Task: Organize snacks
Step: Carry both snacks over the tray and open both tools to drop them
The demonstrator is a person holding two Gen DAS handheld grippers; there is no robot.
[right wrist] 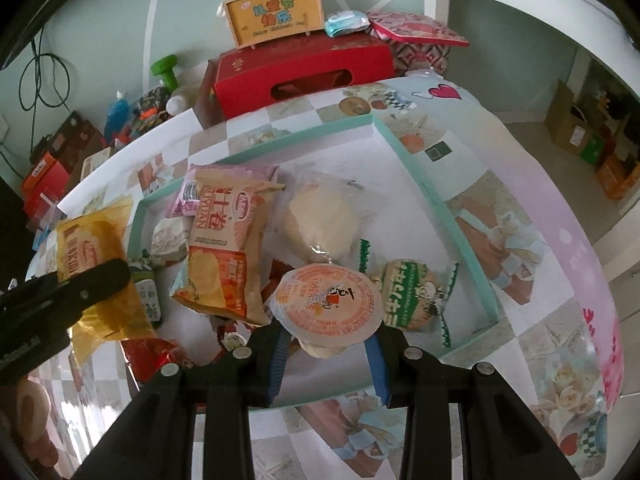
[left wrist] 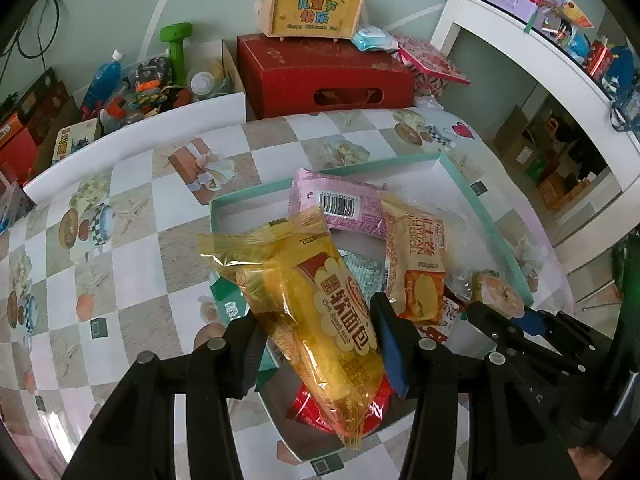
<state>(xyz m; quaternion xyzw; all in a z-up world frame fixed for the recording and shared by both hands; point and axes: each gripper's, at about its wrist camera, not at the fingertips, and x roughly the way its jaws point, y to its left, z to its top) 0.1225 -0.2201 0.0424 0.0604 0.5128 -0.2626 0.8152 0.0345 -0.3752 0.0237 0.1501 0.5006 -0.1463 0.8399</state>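
Note:
My left gripper is shut on a yellow soft-bread packet, which hangs over the near left corner of the teal-rimmed tray. A jelly cup with an orange printed lid is clamped in my right gripper, low over the tray's front edge. Lying in the tray are a pink packet, a beige and orange roll-cake packet, a clear-wrapped bun, a green and white packet and a red packet. In the right wrist view the yellow packet shows at the left.
The tray sits on a checked tablecloth. Behind the table stand a red box with a yellow handled gift box on top, and an open carton of bottles and toys. A white shelf unit rises at the right.

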